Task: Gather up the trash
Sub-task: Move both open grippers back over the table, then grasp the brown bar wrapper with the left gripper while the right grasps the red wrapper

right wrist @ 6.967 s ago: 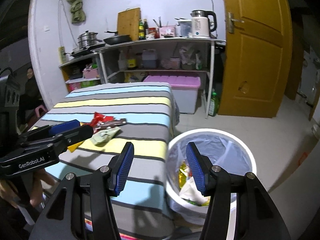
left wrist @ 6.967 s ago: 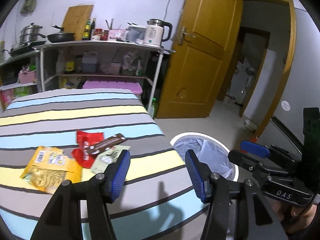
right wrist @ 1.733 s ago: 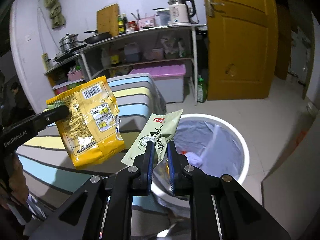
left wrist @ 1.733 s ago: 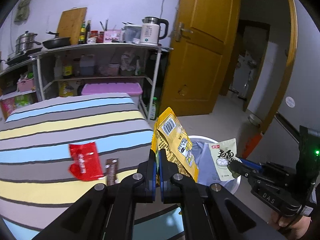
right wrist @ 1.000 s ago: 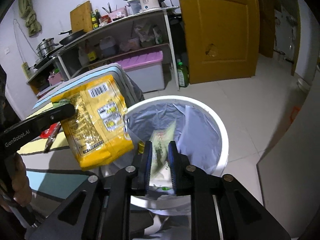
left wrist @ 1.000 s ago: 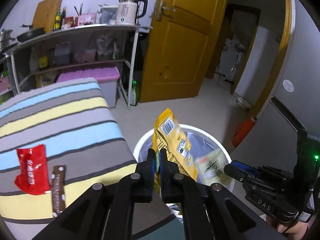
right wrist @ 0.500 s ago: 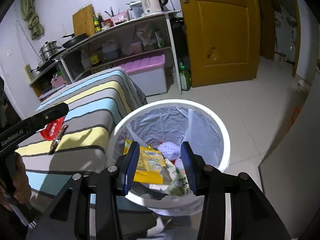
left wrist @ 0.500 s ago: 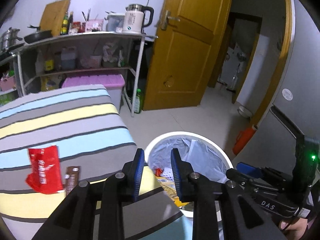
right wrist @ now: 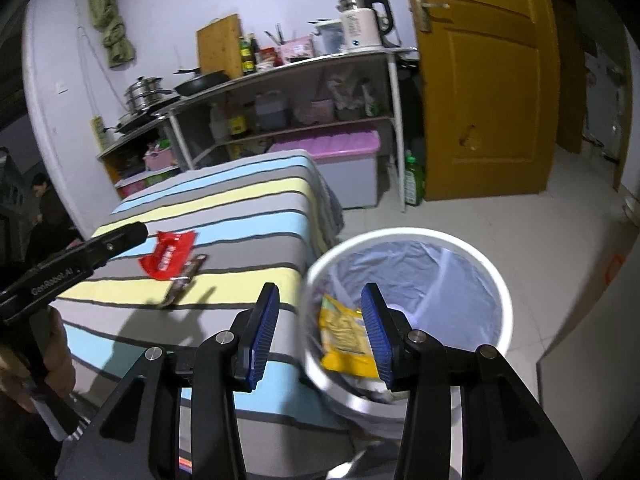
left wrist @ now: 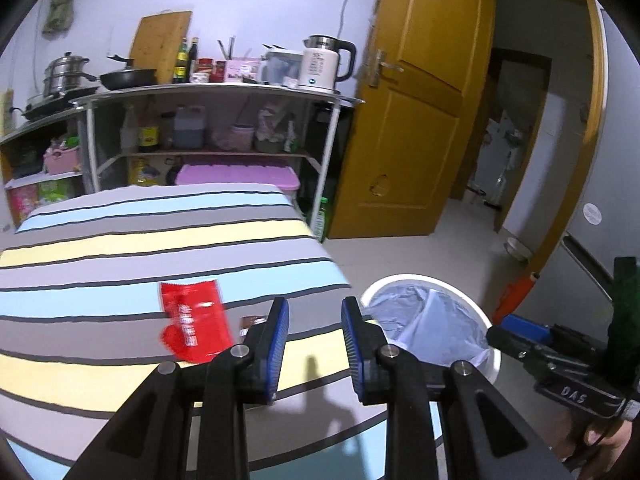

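Note:
A red wrapper [left wrist: 194, 320] lies on the striped table [left wrist: 120, 248], with a brown bar wrapper [left wrist: 250, 325] just right of it. Both also show in the right wrist view, red wrapper [right wrist: 168, 255] and brown wrapper [right wrist: 186, 274]. My left gripper [left wrist: 314, 344] is open and empty, above the table's near right edge. My right gripper [right wrist: 318, 330] is open and empty, over the rim of the white trash bin [right wrist: 496, 276]. A yellow packet [right wrist: 346, 334] lies inside the bin. The bin [left wrist: 486, 326] also shows in the left wrist view, on the floor right of the table.
A metal shelf [left wrist: 224, 92] with pots, bottles and a kettle [left wrist: 324, 64] stands behind the table. A pink-lidded box [left wrist: 236, 174] sits under it. A yellow door [left wrist: 416, 128] stands open at the right. A person [right wrist: 46, 208] sits far left.
Both grippers have opened wider and pulled back from the bin toward the table. The yellow packet and the green packet, held a second ago, lie in the bin.

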`<state>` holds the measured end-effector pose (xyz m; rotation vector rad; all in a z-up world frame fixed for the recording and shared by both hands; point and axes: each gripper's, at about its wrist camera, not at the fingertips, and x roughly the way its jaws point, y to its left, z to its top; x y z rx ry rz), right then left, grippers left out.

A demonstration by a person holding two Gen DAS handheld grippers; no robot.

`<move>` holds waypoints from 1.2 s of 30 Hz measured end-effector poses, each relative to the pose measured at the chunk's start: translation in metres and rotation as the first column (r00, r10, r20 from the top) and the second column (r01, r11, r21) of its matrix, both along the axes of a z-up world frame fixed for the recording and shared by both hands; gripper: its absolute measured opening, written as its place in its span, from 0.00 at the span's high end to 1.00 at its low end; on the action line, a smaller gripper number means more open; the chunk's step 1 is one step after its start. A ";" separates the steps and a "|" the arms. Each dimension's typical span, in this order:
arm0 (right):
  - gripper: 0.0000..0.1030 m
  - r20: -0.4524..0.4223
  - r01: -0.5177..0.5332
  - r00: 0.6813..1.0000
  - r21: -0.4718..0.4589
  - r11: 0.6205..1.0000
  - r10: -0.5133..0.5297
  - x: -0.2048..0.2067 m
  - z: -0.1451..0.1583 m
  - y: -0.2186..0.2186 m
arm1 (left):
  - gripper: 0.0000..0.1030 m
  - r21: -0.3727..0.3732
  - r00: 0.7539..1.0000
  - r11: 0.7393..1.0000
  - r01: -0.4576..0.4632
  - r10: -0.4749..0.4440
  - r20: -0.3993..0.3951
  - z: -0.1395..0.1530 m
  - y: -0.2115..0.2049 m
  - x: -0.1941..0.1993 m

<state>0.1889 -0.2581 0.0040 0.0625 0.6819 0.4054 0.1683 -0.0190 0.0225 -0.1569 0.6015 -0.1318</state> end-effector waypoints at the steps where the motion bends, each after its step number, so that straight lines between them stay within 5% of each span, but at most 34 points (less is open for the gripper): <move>1: 0.57 0.004 -0.006 1.000 0.001 1.000 0.006 -0.002 0.001 0.003 | 0.74 0.003 1.000 1.000 -0.008 0.008 0.001 0.000 0.004 -0.002; 20: 0.57 -0.009 -0.103 0.995 -0.013 0.995 0.103 -0.001 -0.008 0.037 | 0.74 0.006 0.990 1.000 -0.018 0.018 -0.137 -0.050 0.027 0.011; 36: 0.57 -0.050 -0.100 0.994 -0.013 0.995 0.099 0.010 -0.023 0.040 | 0.78 0.096 0.967 0.995 -0.007 0.032 -0.253 -0.078 0.006 0.035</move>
